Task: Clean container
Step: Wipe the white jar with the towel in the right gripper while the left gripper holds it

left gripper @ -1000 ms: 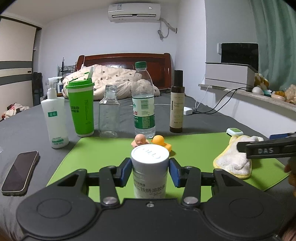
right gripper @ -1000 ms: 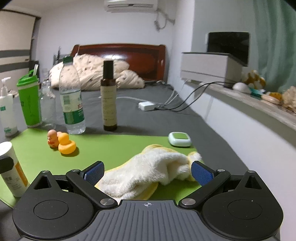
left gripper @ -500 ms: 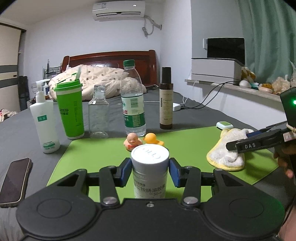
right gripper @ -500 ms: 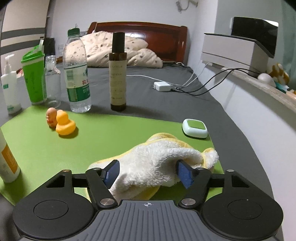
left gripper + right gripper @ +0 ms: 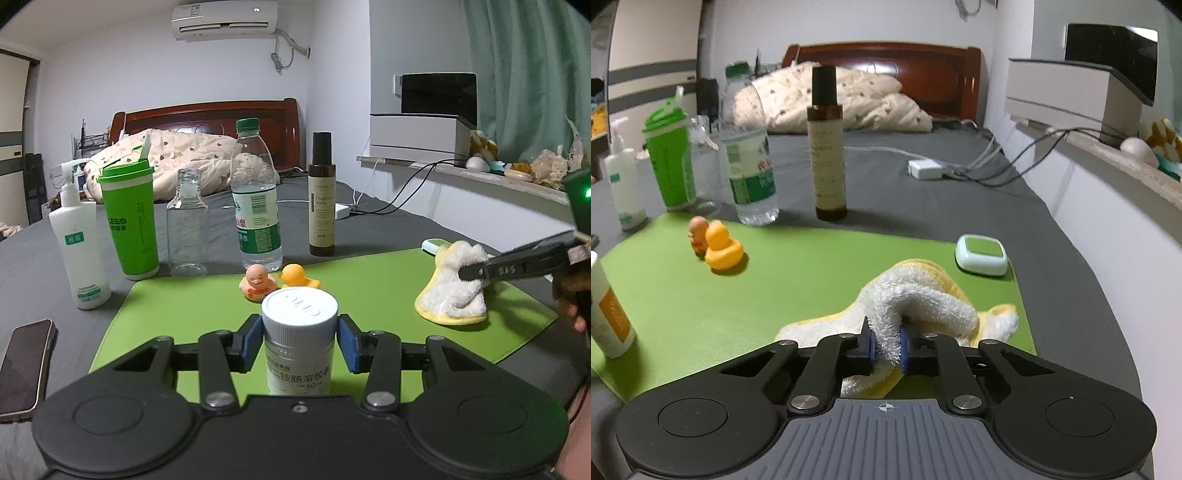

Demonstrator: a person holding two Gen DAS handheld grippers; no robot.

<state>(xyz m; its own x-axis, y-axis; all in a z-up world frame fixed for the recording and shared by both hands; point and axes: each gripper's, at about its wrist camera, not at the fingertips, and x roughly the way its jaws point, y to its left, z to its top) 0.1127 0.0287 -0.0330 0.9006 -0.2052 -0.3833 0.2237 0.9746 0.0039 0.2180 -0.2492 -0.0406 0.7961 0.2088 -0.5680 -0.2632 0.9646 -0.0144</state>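
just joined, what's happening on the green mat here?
A person is working two handheld grippers to clean a container. The left gripper is shut on a white-capped pill bottle, held upright over the green mat. The right gripper has pinched a fold of the white-and-yellow cloth lying on the mat. The cloth has not yet met the bottle.

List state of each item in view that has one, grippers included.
left gripper: shut on pill bottle
pill bottle: upright, white cap on
right gripper: shut on cloth
cloth: bunched, a fold pinched, rest on green mat
water bottle: upright, capped
glass bottle: upright, no cap
green cup: upright, lid on
phone: screen dark
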